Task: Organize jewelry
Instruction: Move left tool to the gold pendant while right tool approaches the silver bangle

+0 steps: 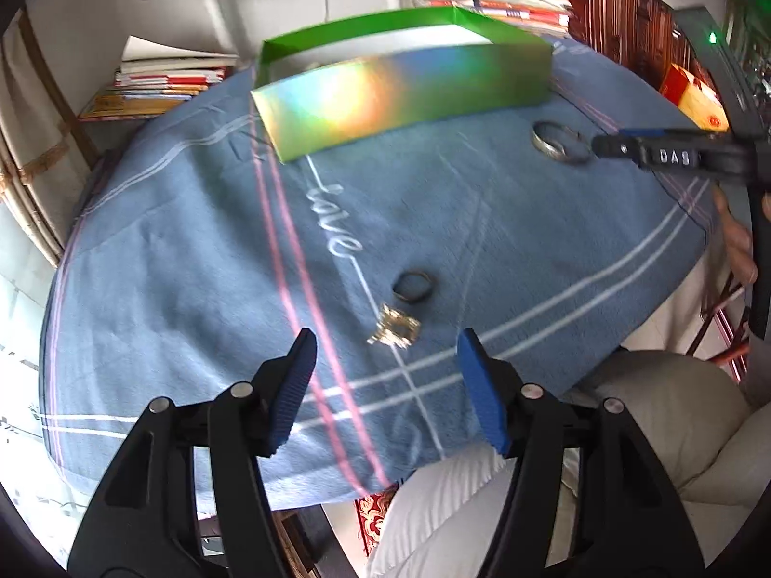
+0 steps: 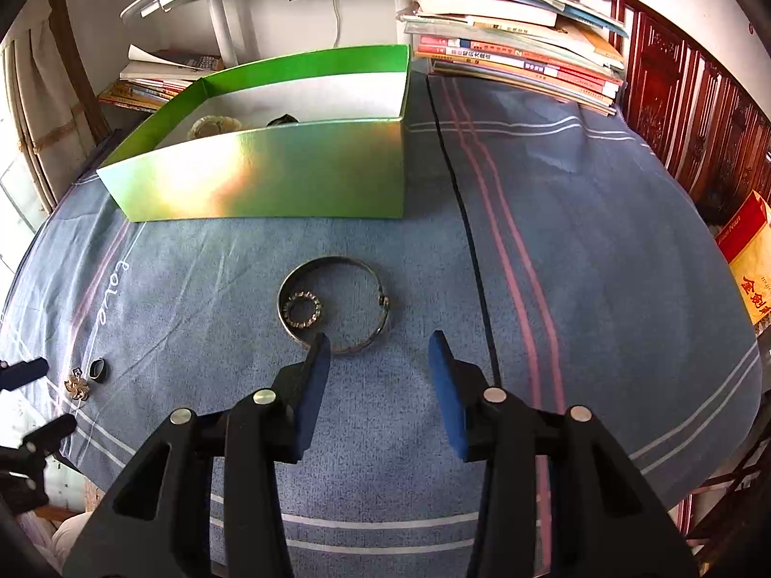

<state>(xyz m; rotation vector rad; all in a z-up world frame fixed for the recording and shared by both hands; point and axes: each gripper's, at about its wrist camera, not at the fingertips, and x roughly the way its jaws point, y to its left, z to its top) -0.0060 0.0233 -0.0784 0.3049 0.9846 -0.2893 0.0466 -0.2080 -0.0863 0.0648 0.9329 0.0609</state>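
left wrist view: the left gripper (image 1: 385,351) hangs with its blue pads wide apart and nothing between them, pointed down at the blue striped cloth on the table (image 1: 192,265). just beyond its tips lie a small gold ornate brooch-like piece (image 1: 394,330) and, a little farther, a small dark ring (image 1: 412,285), near each other but apart. the step in hand looks like reaching for one of these two; the next move calls for lowering the pads to either side of the gold piece and closing gently, since it is flat and may slide on the cloth. the green open-topped cardboard box (image 1: 400,91) stands at the far side. the right gripper (image 1: 607,147) comes in from the right beside the thin silver metal bangle (image 1: 561,142).

right wrist view: the right gripper (image 2: 380,351) is moderately open and empty, its left pad just at the near rim of the bangle (image 2: 335,310), which lies flat with a small beaded ring (image 2: 302,308) inside its loop. the box (image 2: 265,183) beyond already holds a pale round item and a dark one. stacked books (image 2: 520,53) sit at the far right, well clear. the beaded ring could get caught if the bangle is lifted carelessly.
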